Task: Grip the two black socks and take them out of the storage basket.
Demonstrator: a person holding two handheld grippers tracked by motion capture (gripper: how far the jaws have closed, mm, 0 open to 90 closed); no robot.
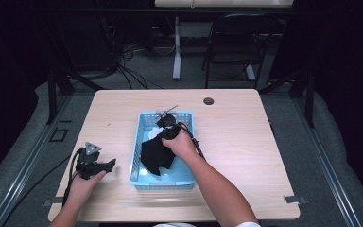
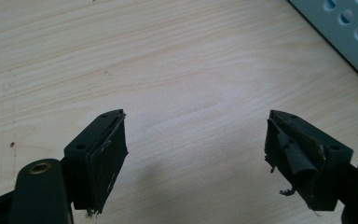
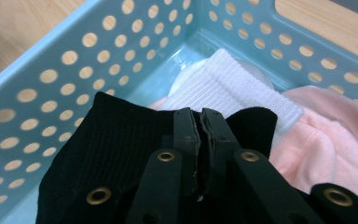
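A light blue perforated basket (image 1: 134, 163) stands in the middle of the wooden table (image 1: 236, 142). My right gripper (image 1: 162, 137) reaches down into it, jaws pressed together on a black sock (image 1: 155, 157) that hangs bunched under the hand. In the right gripper view the gripper (image 3: 200, 114) is shut with the black sock (image 3: 107, 140) draped around its jaws. Beneath lie a white ribbed sock (image 3: 233, 88) and a pink cloth (image 3: 321, 140) inside the basket (image 3: 51, 70). My left gripper (image 1: 108, 164) rests on the table left of the basket, jaws wide apart (image 2: 196, 135) over bare wood.
A round cable hole (image 1: 209, 100) sits near the table's far edge. A black chair (image 1: 236, 42) and a white desk leg (image 1: 177, 47) stand behind the table. The basket's corner (image 2: 349, 32) lies beyond the left gripper's jaws.
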